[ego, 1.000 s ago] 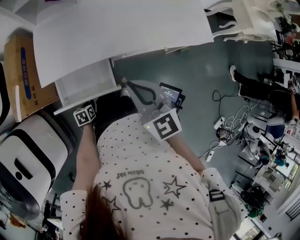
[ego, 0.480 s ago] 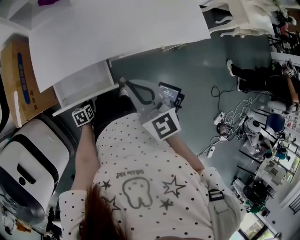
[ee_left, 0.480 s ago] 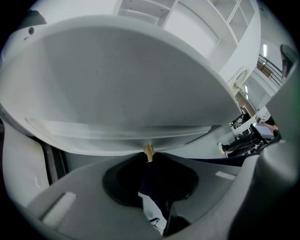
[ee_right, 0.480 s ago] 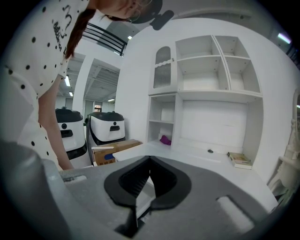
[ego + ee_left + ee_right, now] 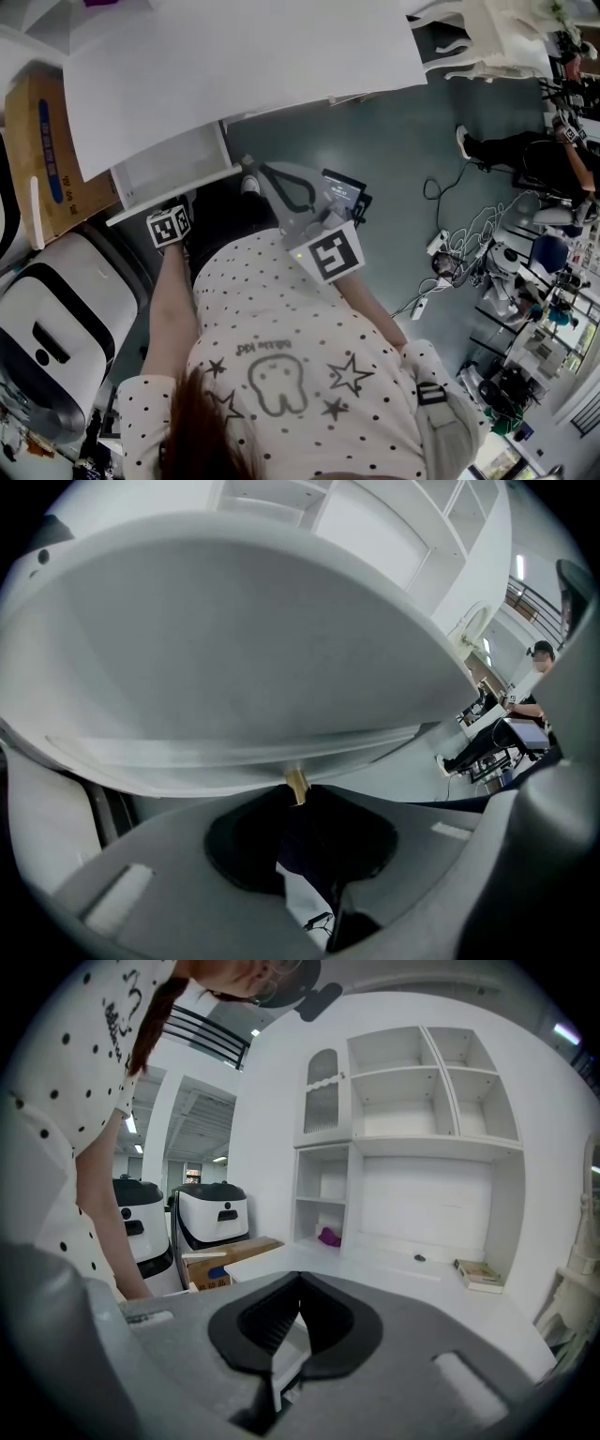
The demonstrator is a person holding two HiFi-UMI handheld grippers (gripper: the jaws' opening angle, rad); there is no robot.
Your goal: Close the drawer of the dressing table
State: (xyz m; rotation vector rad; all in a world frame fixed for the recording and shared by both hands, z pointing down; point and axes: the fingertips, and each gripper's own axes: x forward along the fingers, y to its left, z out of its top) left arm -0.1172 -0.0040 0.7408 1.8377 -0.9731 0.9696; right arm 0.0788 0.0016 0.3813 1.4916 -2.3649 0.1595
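1. Left gripper fingers closed on the small brass knob, right at their tips.
2. White pulled-out drawer of the white dressing desk directly ahead of those fingers.
3. Right gripper fingers shut together, empty, just right of the drawer.

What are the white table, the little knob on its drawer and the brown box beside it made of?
The table looks like painted or laminated board: it is smooth, matte and evenly white. The knob is probably brass-toned metal, being golden with a slight sheen, though it is too small to be sure. The box looks like cardboard: it is dull brown with a printed blue label.
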